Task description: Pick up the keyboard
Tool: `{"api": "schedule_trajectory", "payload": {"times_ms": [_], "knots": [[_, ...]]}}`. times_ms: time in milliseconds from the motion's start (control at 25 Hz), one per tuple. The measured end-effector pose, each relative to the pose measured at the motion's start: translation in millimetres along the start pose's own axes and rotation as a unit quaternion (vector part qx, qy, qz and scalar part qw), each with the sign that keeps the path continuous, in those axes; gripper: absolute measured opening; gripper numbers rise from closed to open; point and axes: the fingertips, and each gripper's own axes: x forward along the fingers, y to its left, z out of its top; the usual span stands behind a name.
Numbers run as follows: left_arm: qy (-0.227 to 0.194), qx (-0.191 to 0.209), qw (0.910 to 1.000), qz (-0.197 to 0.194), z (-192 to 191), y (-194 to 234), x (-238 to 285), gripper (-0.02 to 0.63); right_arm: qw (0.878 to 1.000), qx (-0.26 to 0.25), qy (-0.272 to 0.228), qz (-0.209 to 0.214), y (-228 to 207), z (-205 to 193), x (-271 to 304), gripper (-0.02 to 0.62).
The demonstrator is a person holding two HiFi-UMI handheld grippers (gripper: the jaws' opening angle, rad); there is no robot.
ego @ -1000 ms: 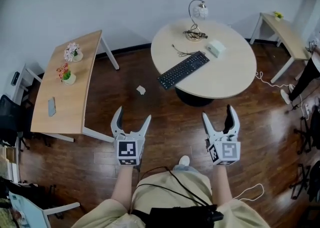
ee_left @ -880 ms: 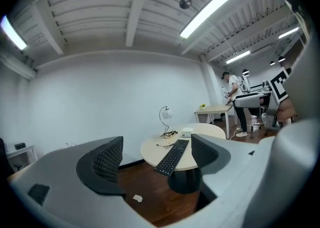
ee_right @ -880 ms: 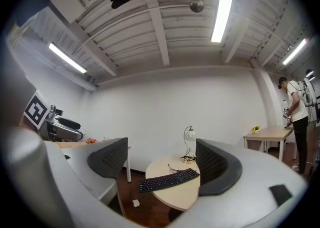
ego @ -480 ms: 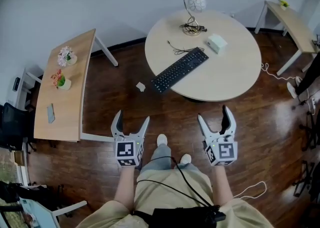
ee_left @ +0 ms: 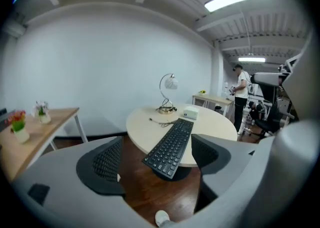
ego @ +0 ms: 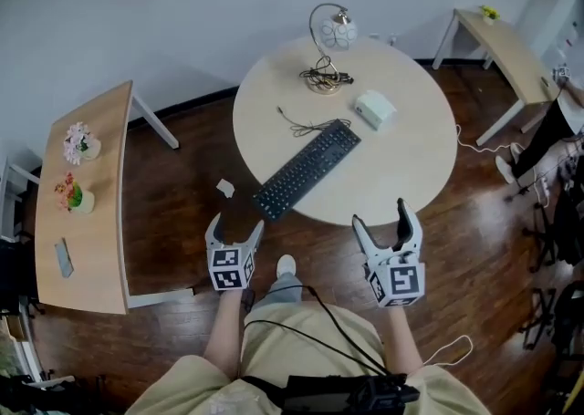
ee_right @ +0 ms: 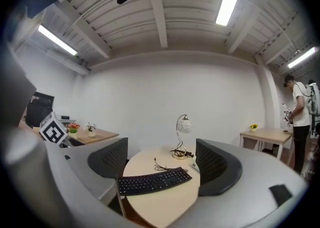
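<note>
A black keyboard [ego: 307, 170] lies slantwise on the round beige table [ego: 411, 167], its near end sticking out past the table's front-left edge. It also shows between the jaws in the left gripper view, keyboard [ee_left: 172, 145], and in the right gripper view, keyboard [ee_right: 154, 180]. My left gripper [ego: 234, 228] is open with nothing in it, just short of the keyboard's overhanging end. My right gripper [ego: 388, 218] is open and empty at the table's front edge, right of the keyboard.
On the table stand a desk lamp [ego: 327, 50], a small white box [ego: 375, 108] and a loose cable [ego: 298, 123]. A crumpled white scrap [ego: 224, 188] lies on the wood floor. A long desk [ego: 78, 199] with flower pots is at the left, another desk [ego: 497, 53] and a person [ego: 561, 130] at the right.
The table and keyboard have come nearer in the head view. Both grippers, still open, now stand at the table's front edge instead of well short of it.
</note>
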Motion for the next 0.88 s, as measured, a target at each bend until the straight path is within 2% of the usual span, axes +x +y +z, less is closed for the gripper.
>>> {"api": "schedule_trajectory", "payload": {"times_ms": [80, 200, 280, 360, 440, 520, 640, 720, 800, 880], "knots": [[0.052, -0.047, 0.9973, -0.020, -30, 22, 40, 0.431, 1.000, -0.007, 0.004, 0.011, 12, 5, 31, 0.436], [0.110, -0.119, 0.9854, -0.052, -72, 46, 82, 0.431, 1.000, -0.004, 0.017, 0.024, 28, 2, 75, 0.436], [0.139, -0.178, 0.9710, -0.077, -98, 53, 100, 0.431, 0.999, -0.012, 0.033, 0.028, 37, -4, 98, 0.436], [0.171, -0.238, 0.9502, -0.107, -122, 51, 113, 0.437, 0.998, -0.030, 0.046, 0.028, 43, -5, 115, 0.436], [0.187, -0.300, 0.9232, -0.151, -137, 41, 129, 0.443, 0.997, -0.046, 0.051, 0.029, 47, 0, 129, 0.436], [0.185, -0.360, 0.8915, -0.204, -142, 27, 147, 0.443, 0.996, -0.060, 0.054, 0.035, 52, 2, 139, 0.436], [0.163, -0.457, 0.8325, -0.267, -138, 7, 164, 0.448, 0.994, -0.069, 0.074, 0.042, 53, -6, 141, 0.436], [0.144, -0.513, 0.7952, -0.289, -133, -3, 175, 0.448, 0.993, -0.063, 0.089, 0.042, 46, -15, 139, 0.436], [0.127, -0.551, 0.7687, -0.299, -129, -8, 188, 0.446, 0.993, -0.057, 0.095, 0.044, 38, -21, 141, 0.436], [0.107, -0.571, 0.7519, -0.311, -122, -14, 197, 0.435, 0.993, -0.046, 0.093, 0.050, 30, -21, 144, 0.436]]}}
